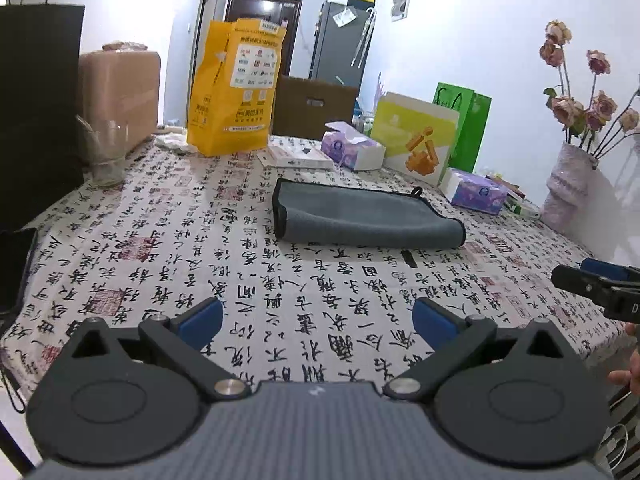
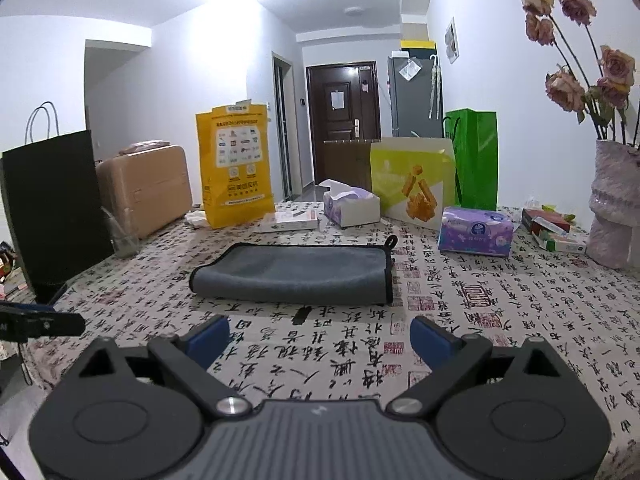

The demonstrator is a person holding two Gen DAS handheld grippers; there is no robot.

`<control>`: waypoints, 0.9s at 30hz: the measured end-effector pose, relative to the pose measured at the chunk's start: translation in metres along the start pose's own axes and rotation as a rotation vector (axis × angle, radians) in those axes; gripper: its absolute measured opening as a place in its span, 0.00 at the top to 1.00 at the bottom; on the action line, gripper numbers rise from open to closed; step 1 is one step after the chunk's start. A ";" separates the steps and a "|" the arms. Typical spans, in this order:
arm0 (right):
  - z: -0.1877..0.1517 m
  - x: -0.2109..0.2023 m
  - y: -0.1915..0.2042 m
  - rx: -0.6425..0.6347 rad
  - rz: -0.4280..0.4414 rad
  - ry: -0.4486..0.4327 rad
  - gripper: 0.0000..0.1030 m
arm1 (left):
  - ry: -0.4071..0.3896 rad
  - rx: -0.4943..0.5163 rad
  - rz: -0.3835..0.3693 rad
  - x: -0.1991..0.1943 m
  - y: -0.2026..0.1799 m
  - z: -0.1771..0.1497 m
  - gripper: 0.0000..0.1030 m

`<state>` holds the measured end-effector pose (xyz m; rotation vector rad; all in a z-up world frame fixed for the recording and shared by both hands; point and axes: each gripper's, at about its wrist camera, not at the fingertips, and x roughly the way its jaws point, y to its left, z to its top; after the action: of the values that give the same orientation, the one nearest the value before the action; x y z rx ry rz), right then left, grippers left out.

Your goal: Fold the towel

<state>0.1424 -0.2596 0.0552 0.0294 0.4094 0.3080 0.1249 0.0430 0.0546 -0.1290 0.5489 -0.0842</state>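
- A grey microfibre towel with black edging (image 2: 294, 274) lies on the table, already doubled over into a long band with a rounded fold along its near side and a small black hanging loop at one far corner.
- The left gripper (image 1: 316, 320) hovers on the near side of the towel, well apart from it, its blue-padded fingers (image 1: 202, 320) spread wide and holding nothing.
- The right gripper (image 2: 320, 334) also hangs short of the towel, fingers equally wide and empty.
- Likely next step: each gripper pinches a corner of one short end, catching both layers, then carries it across to the other end with edges matched.
- The table wears a white cloth printed with black calligraphy (image 2: 500, 292).
- Beyond the towel stand a yellow paper bag (image 2: 234, 164), tissue packs, a green bag, and a vase of dried roses (image 2: 614, 208).
- Further beyond the towel are a dark door and pale walls.
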 end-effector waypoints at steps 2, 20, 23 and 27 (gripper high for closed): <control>-0.005 -0.010 0.004 -0.012 -0.007 -0.006 0.03 | -0.009 0.008 0.008 -0.008 -0.003 -0.004 0.00; -0.046 -0.066 0.042 -0.016 0.022 -0.085 0.00 | -0.142 0.156 0.087 -0.065 -0.039 -0.044 0.00; -0.051 -0.070 0.046 -0.014 0.020 -0.081 0.00 | -0.148 0.159 0.089 -0.067 -0.041 -0.048 0.00; -0.057 -0.075 0.051 -0.026 0.030 -0.068 0.00 | -0.146 0.157 0.086 -0.068 -0.044 -0.052 0.00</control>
<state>0.0395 -0.2350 0.0365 0.0211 0.3376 0.3413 0.0373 0.0020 0.0518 0.0416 0.4000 -0.0336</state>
